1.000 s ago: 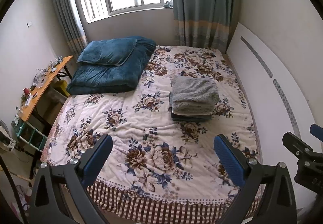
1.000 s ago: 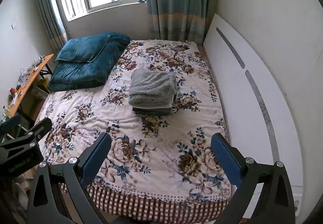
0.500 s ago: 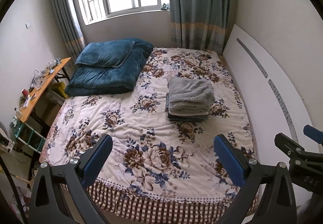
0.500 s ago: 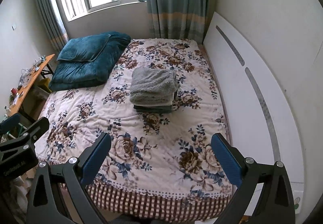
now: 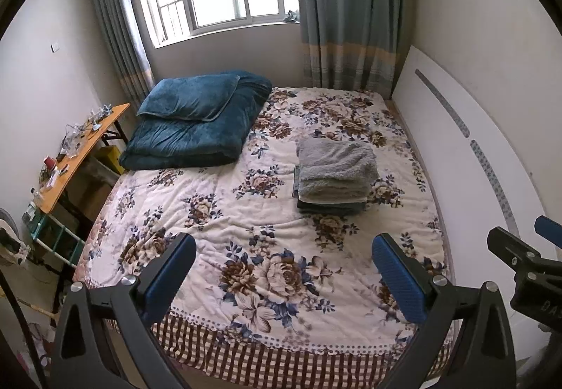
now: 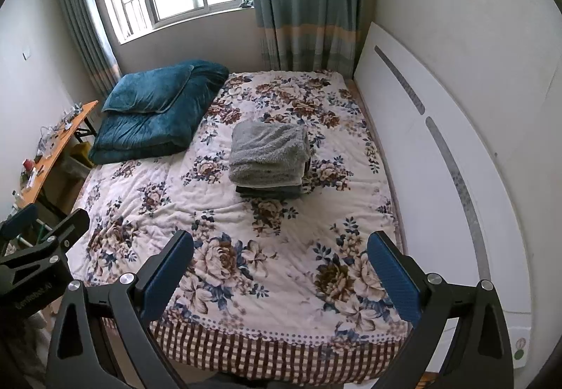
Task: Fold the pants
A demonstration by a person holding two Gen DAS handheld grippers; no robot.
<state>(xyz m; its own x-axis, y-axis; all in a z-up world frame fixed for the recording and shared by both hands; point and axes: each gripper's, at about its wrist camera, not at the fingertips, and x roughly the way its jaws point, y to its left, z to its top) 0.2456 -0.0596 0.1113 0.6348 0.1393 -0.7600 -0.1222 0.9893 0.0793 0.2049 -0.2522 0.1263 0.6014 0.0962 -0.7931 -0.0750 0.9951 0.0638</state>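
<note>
A stack of folded clothes with fluffy grey pants on top (image 5: 335, 169) lies on the floral bed (image 5: 246, 220), right of its middle; it also shows in the right wrist view (image 6: 268, 155). Darker folded garments (image 6: 268, 190) lie under the grey one. My left gripper (image 5: 281, 275) is open and empty, held above the foot of the bed, well short of the stack. My right gripper (image 6: 281, 271) is open and empty, beside it on the right. Each gripper shows at the edge of the other's view.
A folded dark teal quilt (image 5: 196, 118) lies at the bed's far left. A white headboard panel (image 5: 467, 157) leans on the right wall. An orange side table (image 5: 77, 157) with small items stands left of the bed. A window and curtains are behind.
Both grippers have drawn back and risen a little from the bed, so the stack looks smaller and more of the room shows. Both stay open.
</note>
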